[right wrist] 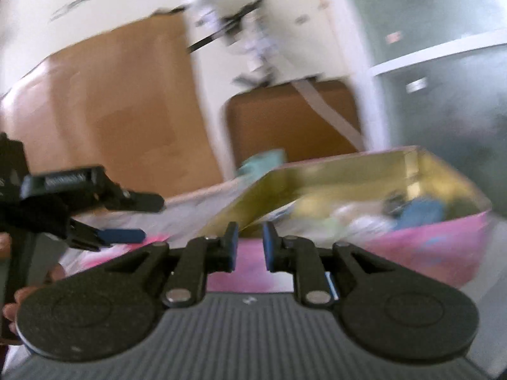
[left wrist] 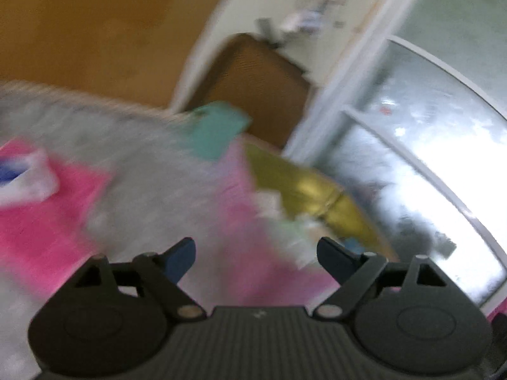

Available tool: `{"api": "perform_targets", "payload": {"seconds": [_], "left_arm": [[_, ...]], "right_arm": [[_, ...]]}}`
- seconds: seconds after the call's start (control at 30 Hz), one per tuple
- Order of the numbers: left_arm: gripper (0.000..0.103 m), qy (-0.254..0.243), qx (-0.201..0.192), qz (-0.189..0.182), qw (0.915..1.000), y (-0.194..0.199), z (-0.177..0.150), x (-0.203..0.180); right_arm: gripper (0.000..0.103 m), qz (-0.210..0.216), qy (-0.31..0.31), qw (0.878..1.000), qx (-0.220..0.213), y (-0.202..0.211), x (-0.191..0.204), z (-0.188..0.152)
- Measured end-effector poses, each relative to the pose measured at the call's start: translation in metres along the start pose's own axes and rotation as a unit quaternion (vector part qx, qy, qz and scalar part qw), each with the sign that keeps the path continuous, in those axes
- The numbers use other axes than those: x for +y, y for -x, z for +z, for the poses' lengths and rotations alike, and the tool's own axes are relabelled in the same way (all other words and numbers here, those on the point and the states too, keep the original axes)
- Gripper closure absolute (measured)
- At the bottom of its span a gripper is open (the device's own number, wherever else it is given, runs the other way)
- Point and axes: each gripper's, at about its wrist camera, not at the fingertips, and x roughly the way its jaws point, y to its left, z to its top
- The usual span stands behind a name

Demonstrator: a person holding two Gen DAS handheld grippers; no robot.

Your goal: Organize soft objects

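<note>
Two blurred fisheye views, one from each hand-held gripper.

From the left wrist: left gripper (left wrist: 256, 258) with its two blue-tipped fingers (left wrist: 182, 258) spread wide, nothing between them. Beyond it, a bed surface (left wrist: 152, 171) in pale grey, patched with bright pink. At the near left edge of the bed, one pink cloth (left wrist: 47, 221) lying flat, with a white-and-blue item (left wrist: 25, 177) on top of it, too smeared to name. At the far edge, one teal piece (left wrist: 217, 129), shape unclear. On the right side, one box (left wrist: 304, 186) with a gold lining and a pink outer face, seen only in part, with pale soft things at its near rim. Only in this view: a large bright window (left wrist: 427, 174) with white frames along the right.

From the right wrist: right gripper (right wrist: 250, 247) with jaws drawn close, a narrow gap left open, nothing pinched. Only here: the box (right wrist: 437, 243) seen whole, open-topped, sitting on the right side of the bed, holding a heap of soft objects (right wrist: 358, 218), pale green, white and blue, count not clear through the blur. Also only here: the left gripper (right wrist: 133, 218) seen from outside at the left edge, fingers apart and empty, with part of a hand (right wrist: 19, 297) below it. One brown panel (right wrist: 126, 110) and one brown box (right wrist: 285, 120) against the wall behind, with a white-and-black object (right wrist: 228, 25) above, too blurred to identify.
</note>
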Motion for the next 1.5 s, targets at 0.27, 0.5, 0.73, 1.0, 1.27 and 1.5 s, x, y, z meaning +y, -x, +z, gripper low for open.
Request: {"api": "perform_targets", "payload": {"seconds": [0.27,0.5,0.73,1.0,1.27,1.5], "left_arm": [[0.019,0.056,-0.046,0.204,0.9762,0.092,-0.008,0.122],[0.019,0.135,-0.083,0.205,0.9659,0.112,-0.004,0.164],[0.019,0.159,-0.092,0.218,0.9584,0.122,0.000,0.175],[0.019,0.156,-0.092,0.206,0.9616,0.121,0.002,0.173],[0.017,0.116,-0.063,0.186,0.9737,0.105,-0.006,0.153],[0.015,0.066,-0.018,0.143,0.9874,0.082,-0.017,0.113]], "right_arm": [[0.079,0.118,0.116,0.982,0.091,-0.061,0.119,-0.017],[0.057,0.137,0.165,0.965,0.153,-0.152,0.189,-0.015],[0.065,0.098,0.098,0.970,0.199,-0.252,0.210,-0.006],[0.100,0.109,0.072,0.962,0.241,-0.242,0.199,-0.011],[0.100,0.080,0.093,0.974,0.189,-0.081,0.130,-0.012],[0.071,-0.007,0.091,0.983,0.158,0.021,0.067,-0.035]]}}
